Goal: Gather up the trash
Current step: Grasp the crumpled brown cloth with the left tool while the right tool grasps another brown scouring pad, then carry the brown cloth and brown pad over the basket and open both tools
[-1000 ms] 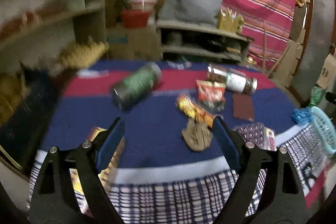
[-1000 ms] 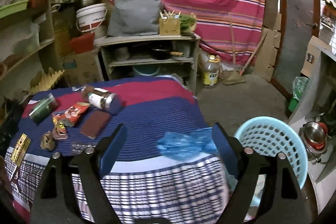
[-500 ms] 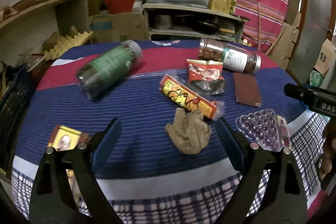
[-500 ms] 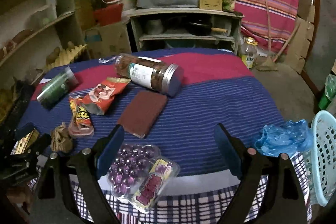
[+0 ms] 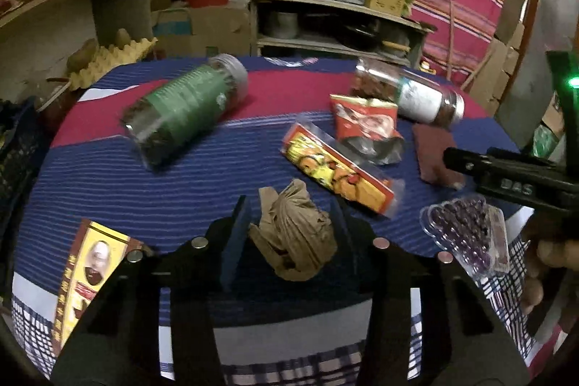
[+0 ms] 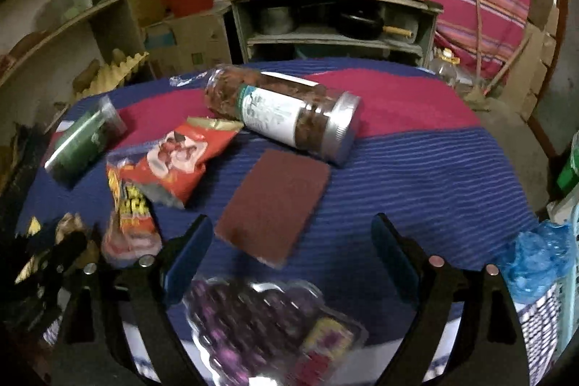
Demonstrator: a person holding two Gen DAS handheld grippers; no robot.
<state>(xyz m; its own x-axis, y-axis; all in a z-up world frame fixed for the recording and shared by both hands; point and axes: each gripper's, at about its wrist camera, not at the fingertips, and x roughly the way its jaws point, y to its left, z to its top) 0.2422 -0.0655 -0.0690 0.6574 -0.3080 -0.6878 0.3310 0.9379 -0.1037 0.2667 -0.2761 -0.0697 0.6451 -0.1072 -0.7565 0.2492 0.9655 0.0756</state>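
Note:
A crumpled brown paper ball (image 5: 293, 241) lies on the striped cloth near the table's front edge. My left gripper (image 5: 289, 205) straddles it, jaws closing, with both pads touching its sides. My right gripper (image 6: 291, 223) is open and hangs over a clear blister tray of purple sweets (image 6: 253, 324), with a maroon scouring pad (image 6: 275, 201) just beyond its fingertips; nothing is between its fingers. In the left wrist view the right gripper (image 5: 506, 176) comes in from the right above that tray (image 5: 466, 234).
On the cloth lie a green jar (image 5: 184, 118), a brown jar (image 6: 282, 114), a red snack bag (image 6: 177, 158), a yellow-red wrapper (image 5: 336, 172) and a yellow card packet (image 5: 87, 274). A blue plastic bag (image 6: 535, 263) and a light blue basket (image 6: 573, 259) sit at the right edge.
My left gripper sank toward the paper ball and narrowed its jaws around it. My right gripper swung left from the basket and bag to over the blister tray.

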